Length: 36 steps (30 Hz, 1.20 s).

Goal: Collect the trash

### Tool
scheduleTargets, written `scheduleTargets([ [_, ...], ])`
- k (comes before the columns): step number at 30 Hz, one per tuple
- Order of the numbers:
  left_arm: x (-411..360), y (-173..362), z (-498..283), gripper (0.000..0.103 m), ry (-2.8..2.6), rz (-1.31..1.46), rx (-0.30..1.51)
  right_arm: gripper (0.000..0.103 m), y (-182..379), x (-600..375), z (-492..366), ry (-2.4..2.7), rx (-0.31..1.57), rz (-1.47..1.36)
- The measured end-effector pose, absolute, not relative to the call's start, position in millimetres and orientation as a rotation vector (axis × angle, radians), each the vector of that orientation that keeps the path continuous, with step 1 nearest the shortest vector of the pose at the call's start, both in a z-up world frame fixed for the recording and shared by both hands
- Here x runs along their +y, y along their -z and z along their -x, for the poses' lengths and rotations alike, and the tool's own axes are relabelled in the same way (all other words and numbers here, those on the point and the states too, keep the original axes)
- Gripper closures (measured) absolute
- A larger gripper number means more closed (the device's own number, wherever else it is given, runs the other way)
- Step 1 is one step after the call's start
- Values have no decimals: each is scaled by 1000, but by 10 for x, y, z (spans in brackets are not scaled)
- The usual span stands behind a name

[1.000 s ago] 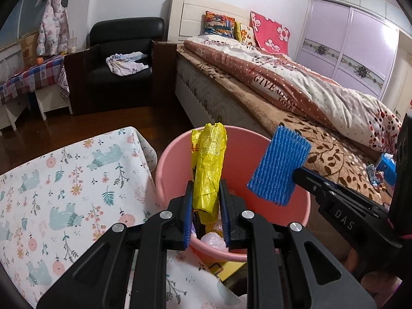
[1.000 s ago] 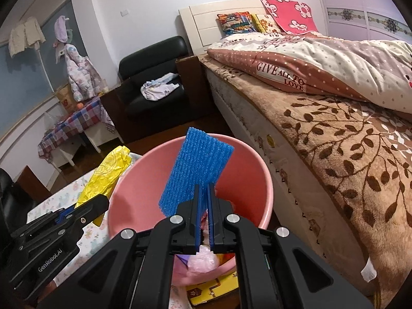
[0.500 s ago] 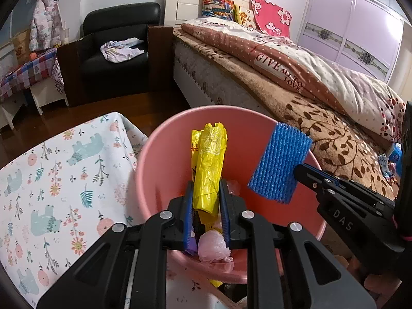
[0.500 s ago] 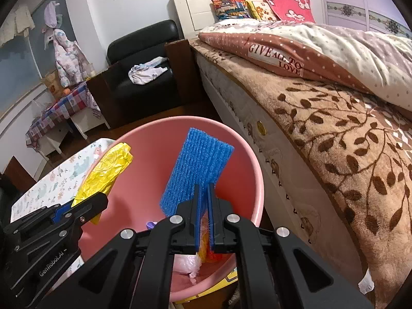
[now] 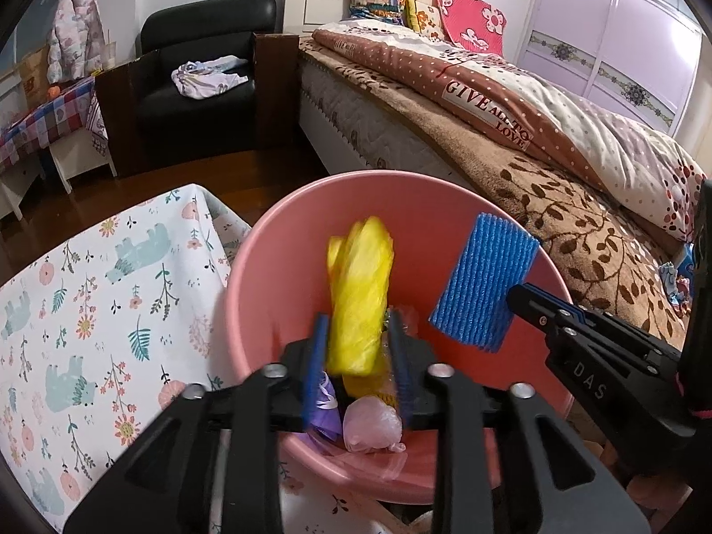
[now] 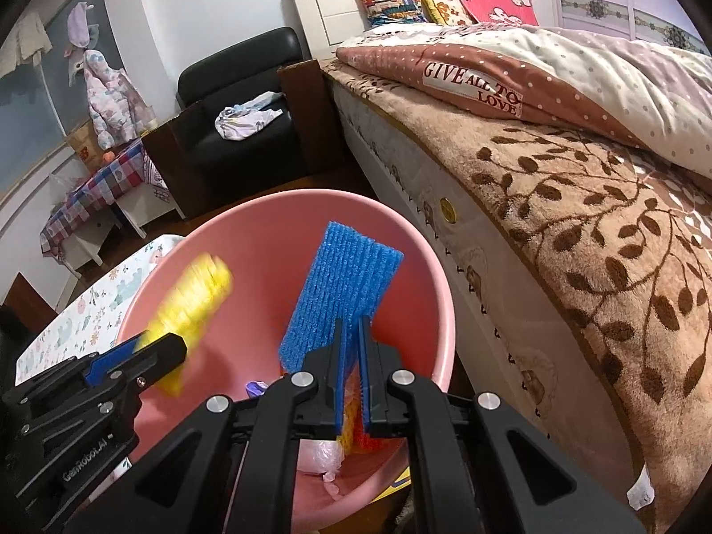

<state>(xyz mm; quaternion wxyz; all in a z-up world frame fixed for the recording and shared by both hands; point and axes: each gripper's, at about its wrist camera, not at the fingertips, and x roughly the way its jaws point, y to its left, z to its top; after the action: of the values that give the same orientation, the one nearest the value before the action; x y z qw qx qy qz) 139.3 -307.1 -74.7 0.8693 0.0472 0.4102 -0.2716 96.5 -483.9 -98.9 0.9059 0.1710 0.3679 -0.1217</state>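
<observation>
Both grippers hang over the round pink plastic bucket, and this is the dropping step. The left gripper is opening its jaws, and the crumpled yellow plastic bag between them looks blurry, as if slipping free. The right gripper is clenched on the ridged blue foam pad. That pad probably needs letting go next. Only the left view shows a purple scrap and a pale pink bag clearly at the bottom.

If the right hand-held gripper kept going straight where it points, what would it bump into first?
Probably the inside of the pink bucket. The right hand-held gripper, clamping blue foam, points down into it, though depth is hard to judge.
</observation>
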Motion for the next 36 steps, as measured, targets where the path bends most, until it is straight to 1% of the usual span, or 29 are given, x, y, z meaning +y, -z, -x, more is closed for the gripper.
scheduleTargets([
  [1, -3066, 743, -1394, 60, 569, -94, 856, 99, 987, -4845, -968, 253, 759, -354],
  [4, -3045, 727, -1384, 56, 573, -88, 851, 98, 983, -4847, -957, 255, 758, -356],
  [5, -3041, 726, -1381, 56, 572, -90, 849, 95, 980, -4846, -951, 254, 756, -357],
  [7, -3018, 715, -1371, 53, 570, -91, 847, 90, 968, -4838, -938, 256, 752, -356],
  [9, -2994, 699, -1365, 51, 570, -84, 846, 79, 954, -4833, -927, 255, 746, -359],
  [10, -2985, 689, -1362, 50, 570, -79, 845, 75, 945, -4831, -917, 257, 743, -360],
  [13, -2947, 648, -1355, 48, 571, -65, 841, 69, 918, -4819, -886, 245, 730, -368],
  [15, -2927, 622, -1341, 45, 571, -59, 836, 60, 894, -4806, -865, 239, 721, -367],
  [17, -2907, 594, -1322, 44, 573, -52, 831, 56, 863, -4793, -833, 235, 709, -366],
  [25, -2798, 469, -1219, 43, 585, -31, 813, 53, 717, -4718, -693, 192, 670, -379],
  [36, -2568, 248, -982, 42, 600, -4, 769, 40, 438, -4497, -399, 127, 584, -377],
])
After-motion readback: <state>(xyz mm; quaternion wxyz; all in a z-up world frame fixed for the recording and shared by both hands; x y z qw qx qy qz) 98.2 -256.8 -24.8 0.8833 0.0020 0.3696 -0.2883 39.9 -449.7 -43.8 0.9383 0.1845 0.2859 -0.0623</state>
